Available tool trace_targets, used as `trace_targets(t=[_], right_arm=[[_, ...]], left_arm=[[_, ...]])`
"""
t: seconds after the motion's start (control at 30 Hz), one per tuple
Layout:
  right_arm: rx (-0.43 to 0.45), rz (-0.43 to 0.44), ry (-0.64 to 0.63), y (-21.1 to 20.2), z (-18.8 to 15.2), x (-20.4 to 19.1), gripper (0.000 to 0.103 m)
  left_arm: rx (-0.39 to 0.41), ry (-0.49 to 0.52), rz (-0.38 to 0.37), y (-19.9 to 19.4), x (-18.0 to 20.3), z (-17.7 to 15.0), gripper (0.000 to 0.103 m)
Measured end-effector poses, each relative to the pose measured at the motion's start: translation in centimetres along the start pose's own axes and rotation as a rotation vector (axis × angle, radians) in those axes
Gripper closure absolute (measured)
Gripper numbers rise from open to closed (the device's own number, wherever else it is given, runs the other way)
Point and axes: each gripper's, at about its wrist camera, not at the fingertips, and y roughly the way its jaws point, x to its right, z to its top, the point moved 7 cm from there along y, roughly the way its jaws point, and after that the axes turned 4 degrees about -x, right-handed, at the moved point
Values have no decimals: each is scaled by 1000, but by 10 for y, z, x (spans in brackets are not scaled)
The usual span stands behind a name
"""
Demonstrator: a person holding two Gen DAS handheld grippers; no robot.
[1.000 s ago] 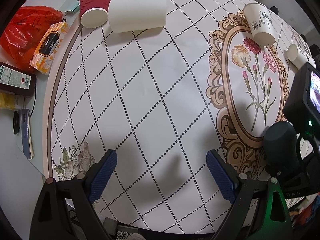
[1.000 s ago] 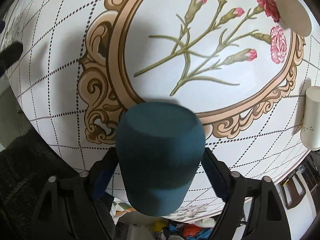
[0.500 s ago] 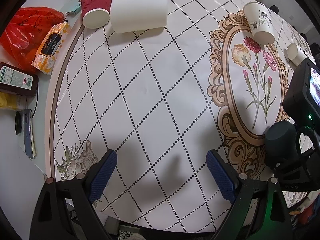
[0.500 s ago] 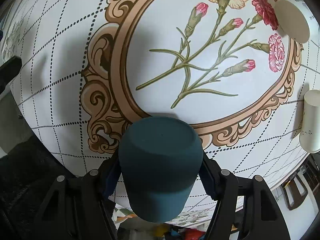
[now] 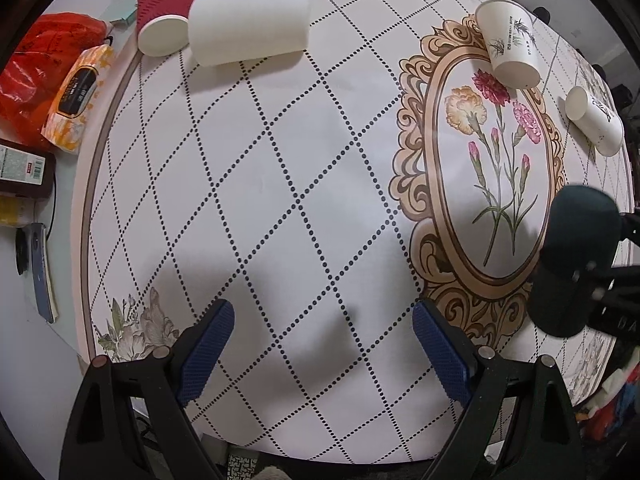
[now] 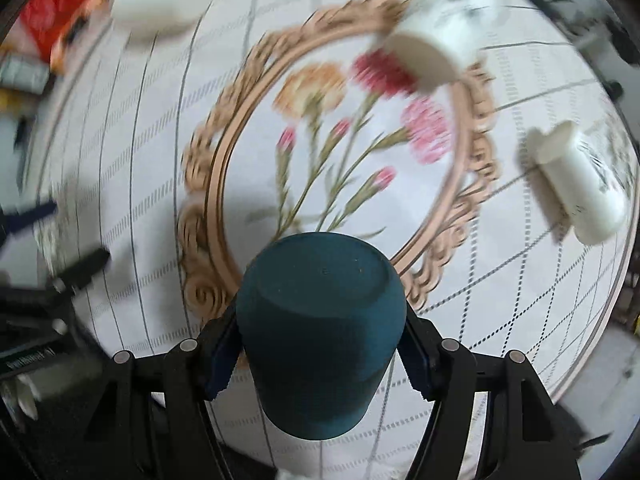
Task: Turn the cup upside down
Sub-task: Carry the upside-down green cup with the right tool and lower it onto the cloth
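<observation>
Right wrist view: dark teal cup (image 6: pixel 320 336) clamped between the two blue-padded fingers (image 6: pixel 222 360) of the right gripper (image 6: pixel 320 354), its flat closed base turned toward the camera's far field and its mouth toward the gripper body, out of sight. The fingers have closed onto the cup's side wall at about mid-height, one pad on each flank. The cup looks matte, stiff and thick-walled, probably ceramic or hard plastic, so likely fairly heavy for its size and breakable if dropped; the matte skin should give the pads good purchase, and the mid-wall grasp keeps it balanced during rotation. Beyond the fingertips lies the worktop (image 6: pixel 132 184) with its floral oval print, blurred, which suggests the gripper is in quick motion. Two white paper cups (image 6: pixel 436 44) lie ahead and to the right of the fingers.

Left wrist view: the left gripper (image 5: pixel 324 344) is poised above the worktop with its fingers spread wide and nothing between them. The teal cup appears well to the right of its right finger, held clear of the surface. A red cup (image 5: pixel 166 12) and a white roll (image 5: pixel 248 26) rest far ahead, to the left.
</observation>
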Motion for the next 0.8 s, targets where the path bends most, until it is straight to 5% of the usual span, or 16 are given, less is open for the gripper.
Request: trace_targets(t=[0.43,0.8], right_arm=[[471,-21,269,-38,6,41,32],[490,-37,287,-27,-27,28,32]], left_arm=[[-18,59,43,6,6,14,12],[-9,100,33,2,23,14,12]])
